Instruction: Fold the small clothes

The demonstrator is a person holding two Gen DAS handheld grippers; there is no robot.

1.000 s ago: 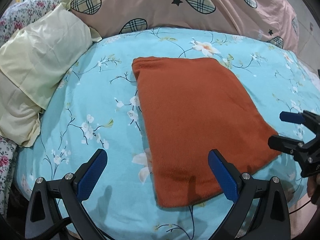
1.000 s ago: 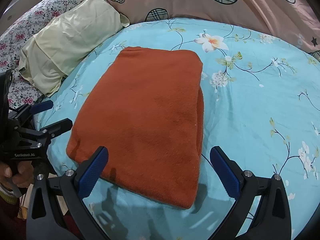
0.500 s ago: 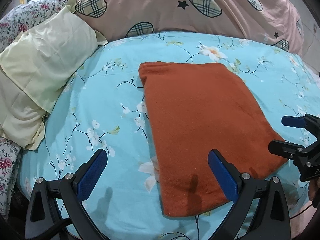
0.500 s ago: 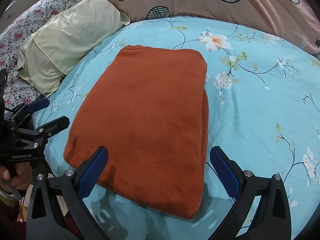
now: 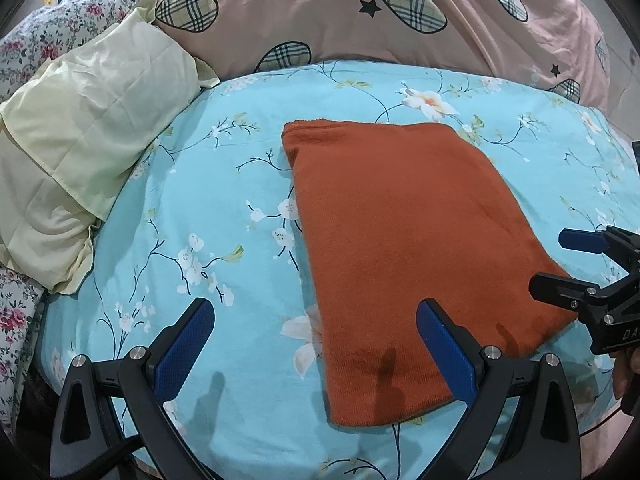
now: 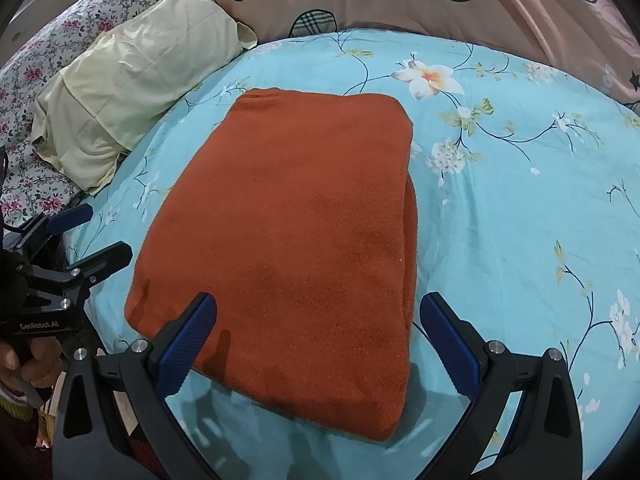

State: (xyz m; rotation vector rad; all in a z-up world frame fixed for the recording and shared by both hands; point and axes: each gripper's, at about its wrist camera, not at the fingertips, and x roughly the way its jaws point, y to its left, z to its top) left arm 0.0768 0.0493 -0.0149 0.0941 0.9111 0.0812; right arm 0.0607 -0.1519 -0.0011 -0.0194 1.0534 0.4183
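Your left gripper (image 5: 314,344) is spread wide and holds nothing, its blue-padded fingers (image 5: 184,342) poised above the near edge of the light-blue floral bedsheet (image 5: 208,200); one finger straddles the near left corner of the cloth. Your right gripper (image 6: 318,340) is likewise released, fingers apart over the near edge of the folded rust-orange knit garment (image 6: 296,232). That garment lies flat on the sheet as a rough rectangle, long axis running from you toward the headboard end, layered fold edge showing on its right side in the right wrist view. Nothing rests on it. Left of it, apart, sits a pale yellow pillow (image 5: 76,140). Beyond, a pink duvet with plaid hearts (image 5: 400,20) borders the sheet's far edge.
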